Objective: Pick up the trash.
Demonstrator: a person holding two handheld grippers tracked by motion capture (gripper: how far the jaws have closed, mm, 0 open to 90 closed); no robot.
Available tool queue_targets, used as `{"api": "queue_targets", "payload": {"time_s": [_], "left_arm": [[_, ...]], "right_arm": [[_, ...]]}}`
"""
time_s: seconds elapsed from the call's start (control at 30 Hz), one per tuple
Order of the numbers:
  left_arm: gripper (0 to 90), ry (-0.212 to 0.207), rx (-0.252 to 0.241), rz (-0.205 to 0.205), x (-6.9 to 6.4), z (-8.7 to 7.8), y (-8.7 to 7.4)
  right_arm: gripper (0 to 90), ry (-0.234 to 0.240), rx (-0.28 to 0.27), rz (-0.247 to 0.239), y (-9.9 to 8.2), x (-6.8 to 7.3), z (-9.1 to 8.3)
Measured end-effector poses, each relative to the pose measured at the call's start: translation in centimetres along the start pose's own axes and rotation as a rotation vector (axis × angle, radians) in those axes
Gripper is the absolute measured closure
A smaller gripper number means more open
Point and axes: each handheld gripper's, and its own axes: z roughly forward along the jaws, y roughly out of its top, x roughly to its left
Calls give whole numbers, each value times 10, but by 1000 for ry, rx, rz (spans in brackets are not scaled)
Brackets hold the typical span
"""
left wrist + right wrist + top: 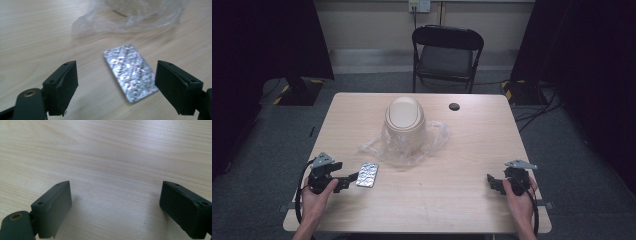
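Lower left of high view: foil blister pack (367, 175) lies flat on table (452, 200), just beside left gripper (348, 180). Left gripper view: pack (130, 71) between spread jaws, pads not touching it; nothing held. Above pack, clear plastic bag (404, 145) w/ beige bin (404, 122). Lower right: right gripper (492, 182), jaws wide apart, empty.

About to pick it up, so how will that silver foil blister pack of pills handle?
The flat silver foil blister pack lies flush on the wooden table, so probably hard to get under. It looks thin and light, likely bending slightly. Its shiny foil may slip.
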Motion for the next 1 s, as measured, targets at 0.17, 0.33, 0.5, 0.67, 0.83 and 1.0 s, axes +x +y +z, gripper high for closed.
{"api": "queue_targets", "payload": {"time_s": [0.17,0.33,0.5,0.67,0.83,1.0], "left_arm": [[183,-18,-7,13,-4,4,5],[187,-26,-20,36,-10,9,14],[181,-43,-29,62,-17,15,24],[181,-66,-47,68,-23,22,34],[185,-91,-72,77,-29,26,45],[189,-100,-91,108,-40,33,61]], "right_arm": [[97,1,0,-1,0,0,0],[97,1,0,-1,0,0,0],[97,1,0,-1,0,0,0],[97,1,0,-1,0,0,0],[98,0,0,0,0,0,0],[98,1,0,-1,0,0,0]]}}
